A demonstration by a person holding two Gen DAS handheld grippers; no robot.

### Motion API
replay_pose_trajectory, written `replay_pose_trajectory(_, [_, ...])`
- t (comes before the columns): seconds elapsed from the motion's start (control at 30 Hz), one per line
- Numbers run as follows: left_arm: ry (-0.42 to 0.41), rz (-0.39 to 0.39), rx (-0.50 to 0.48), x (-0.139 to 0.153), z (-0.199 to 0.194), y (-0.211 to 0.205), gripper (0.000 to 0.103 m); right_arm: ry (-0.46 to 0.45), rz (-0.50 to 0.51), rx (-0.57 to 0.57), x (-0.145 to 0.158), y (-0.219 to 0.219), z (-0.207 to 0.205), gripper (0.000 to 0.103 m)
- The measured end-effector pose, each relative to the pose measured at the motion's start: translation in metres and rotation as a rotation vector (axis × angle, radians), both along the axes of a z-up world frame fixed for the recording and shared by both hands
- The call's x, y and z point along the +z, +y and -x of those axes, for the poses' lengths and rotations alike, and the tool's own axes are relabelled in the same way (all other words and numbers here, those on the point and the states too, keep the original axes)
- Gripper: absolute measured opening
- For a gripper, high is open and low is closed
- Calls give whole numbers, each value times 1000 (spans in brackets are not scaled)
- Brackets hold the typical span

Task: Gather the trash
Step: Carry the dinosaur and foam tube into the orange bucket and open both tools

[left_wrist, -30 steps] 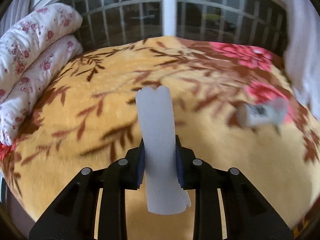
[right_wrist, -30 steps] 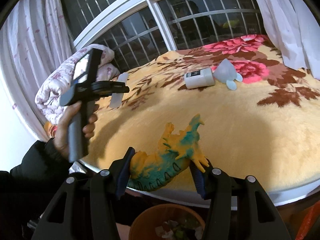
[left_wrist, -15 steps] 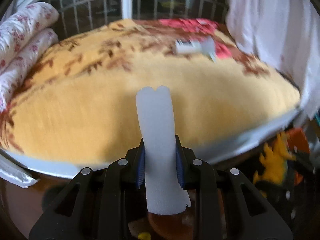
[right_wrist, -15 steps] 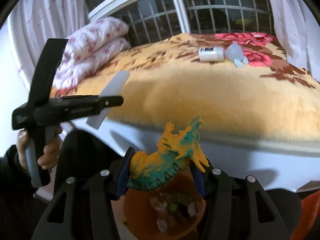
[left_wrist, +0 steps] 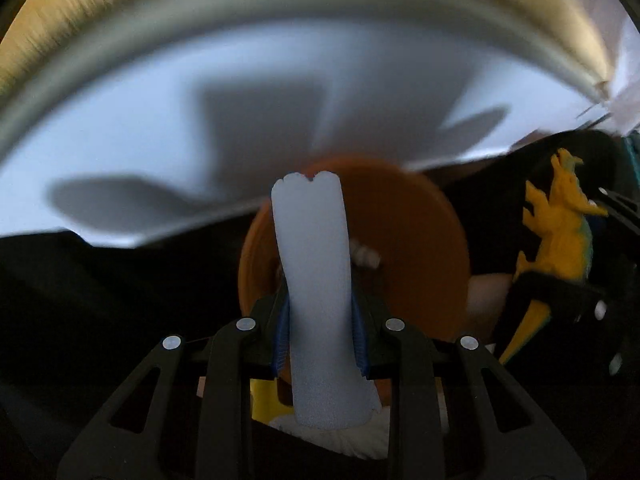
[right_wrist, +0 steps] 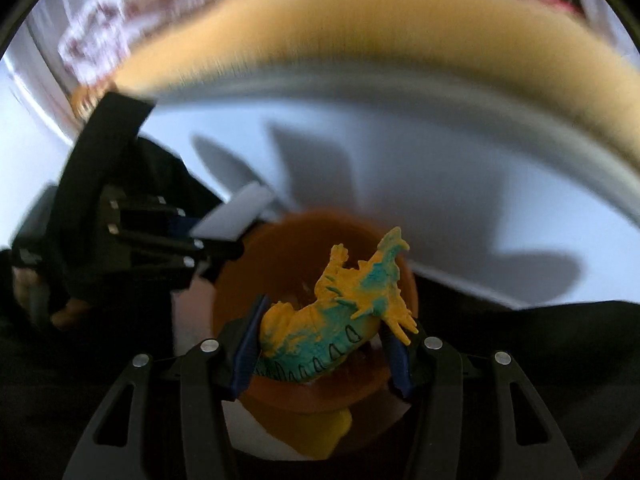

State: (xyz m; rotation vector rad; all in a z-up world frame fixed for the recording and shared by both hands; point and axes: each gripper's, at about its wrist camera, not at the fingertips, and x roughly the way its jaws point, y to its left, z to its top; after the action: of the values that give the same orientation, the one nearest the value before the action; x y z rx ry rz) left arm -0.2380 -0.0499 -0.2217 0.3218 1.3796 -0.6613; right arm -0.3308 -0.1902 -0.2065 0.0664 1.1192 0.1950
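Note:
My left gripper [left_wrist: 318, 332] is shut on a long white foam strip [left_wrist: 316, 280] and holds it above the orange trash bin [left_wrist: 432, 248]. My right gripper [right_wrist: 322, 344] is shut on a yellow and teal toy dinosaur [right_wrist: 340, 312], held over the same orange bin [right_wrist: 248, 280]. The dinosaur also shows at the right of the left wrist view [left_wrist: 560, 232]. The left gripper with the strip [right_wrist: 236, 216] shows at the left of the right wrist view.
The white side of the bed [right_wrist: 440, 168] rises behind the bin, with the yellow blanket [right_wrist: 360, 28] on top. The floor around the bin is dark. Both views are blurred.
Both grippers have swung down from over the bed to the orange bin beside it. Each still holds its object.

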Motion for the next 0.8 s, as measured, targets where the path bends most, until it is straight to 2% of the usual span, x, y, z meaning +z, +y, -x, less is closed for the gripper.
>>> replay_pose_trajectory(0.07, [69, -44, 16, -24, -9, -3, 25, 104, 21, 2, -30, 1, -13, 53])
replay_pose_trajectory(0.13, [116, -84, 32, -43, -16, -4, 25, 191, -6, -14, -52, -1, -23, 53])
replay_pose_trajectory(0.4, [127, -111, 7, -53, -15, -13, 26, 282, -32, 10, -77, 2, -35, 53])
replay_pose_trajectory(0.47, [126, -131, 7, -56, -18, -12, 31, 297, -31, 9, -80, 2, -36, 58])
replay_pose_trajectory(0.5, [125, -147, 5, -56, -18, -11, 44, 304, -35, 10, -81, 2, -36, 65])
replay_pose_trajectory(0.53, [126, -169, 1, -59, -18, -12, 67, 302, -31, 5, -79, 2, -37, 77])
replay_pose_trajectory(0.57, [118, -185, 1, -60, -19, -13, 73, 291, -25, -1, -77, 2, -37, 78])
replay_pose_trajectory(0.8, [104, -164, 6, -53, -17, -13, 74, 261, -65, -53, -58, -12, -29, 78])
